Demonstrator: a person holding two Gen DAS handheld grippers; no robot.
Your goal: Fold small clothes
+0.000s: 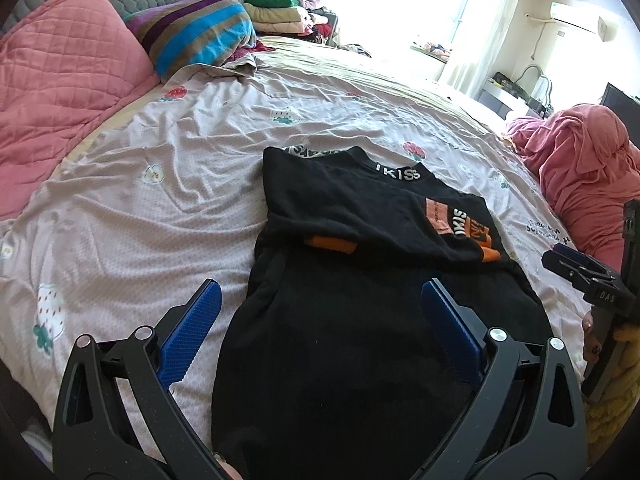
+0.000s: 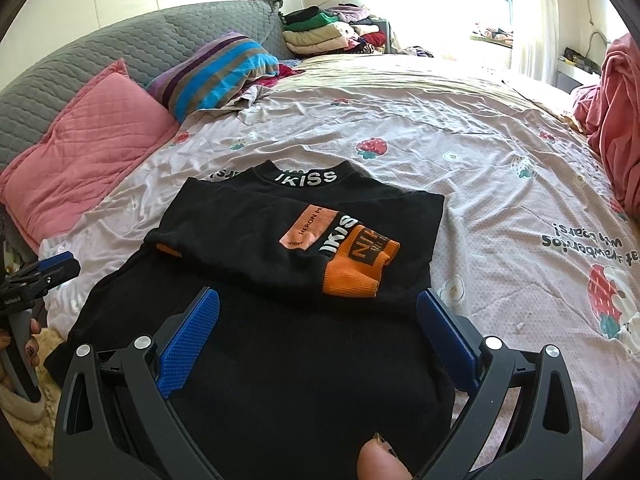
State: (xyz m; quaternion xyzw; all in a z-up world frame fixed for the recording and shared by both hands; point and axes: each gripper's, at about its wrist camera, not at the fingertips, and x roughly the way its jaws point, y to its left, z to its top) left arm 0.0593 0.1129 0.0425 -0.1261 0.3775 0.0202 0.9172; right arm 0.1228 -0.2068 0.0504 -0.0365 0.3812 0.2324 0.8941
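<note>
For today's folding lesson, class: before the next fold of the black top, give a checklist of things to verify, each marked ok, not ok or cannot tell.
1. Left gripper open, holding nothing: ok.
2. Right gripper open, holding nothing: ok.
3. Both sleeves folded across the black top, orange cuff lying on the body: ok.
4. Lower half lies flat: not ok, its left edge bulges and wrinkles.
5. Bedsheet bare beyond the collar: ok.
6. Hem nearest the grippers aligned: cannot tell, out of view.

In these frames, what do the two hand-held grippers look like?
Both look alike: the left hand-held gripper and right hand-held gripper have black plastic linkage arms with silver pivot rivets and blue textured finger pads. Seen side-on, each body carries small white lettering. No cables or sleeves show.
</note>
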